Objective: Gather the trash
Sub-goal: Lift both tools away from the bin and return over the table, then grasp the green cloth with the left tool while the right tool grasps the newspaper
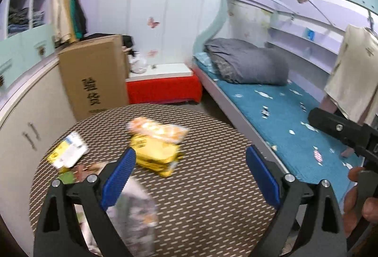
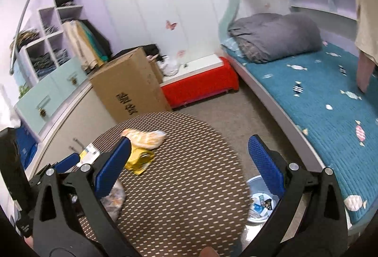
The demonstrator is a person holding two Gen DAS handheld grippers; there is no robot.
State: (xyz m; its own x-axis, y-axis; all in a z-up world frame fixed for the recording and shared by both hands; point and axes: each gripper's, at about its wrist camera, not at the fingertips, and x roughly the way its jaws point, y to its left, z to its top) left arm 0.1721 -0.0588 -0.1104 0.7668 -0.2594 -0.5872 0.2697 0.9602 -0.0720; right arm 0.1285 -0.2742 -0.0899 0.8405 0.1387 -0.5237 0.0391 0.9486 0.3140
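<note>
Several wrappers lie on a round table [image 1: 200, 186] covered in a brown patterned cloth. An orange wrapper [image 1: 157, 130] rests on a yellow one [image 1: 157, 159] near the middle. A white and yellow packet [image 1: 67, 154] sits at the left. A blurred silvery wrapper [image 1: 134, 209] shows just beside the left finger. My left gripper [image 1: 191, 152] hangs open above the table, holding nothing. My right gripper [image 2: 189, 141] is open too, over the same table [image 2: 189, 186], with the orange wrapper [image 2: 144, 139] and yellow wrapper [image 2: 139, 159] by its left finger. A pale bin [image 2: 259, 200] with trash stands on the floor.
A tall cardboard box [image 1: 94, 77] and a red bench [image 1: 163, 89] stand behind the table. The bed with a teal cover [image 1: 295, 120] and a grey duvet [image 1: 248, 61] runs along the right. White cabinets [image 1: 28, 120] line the left. A hand [image 1: 356, 200] holds the other gripper at the right.
</note>
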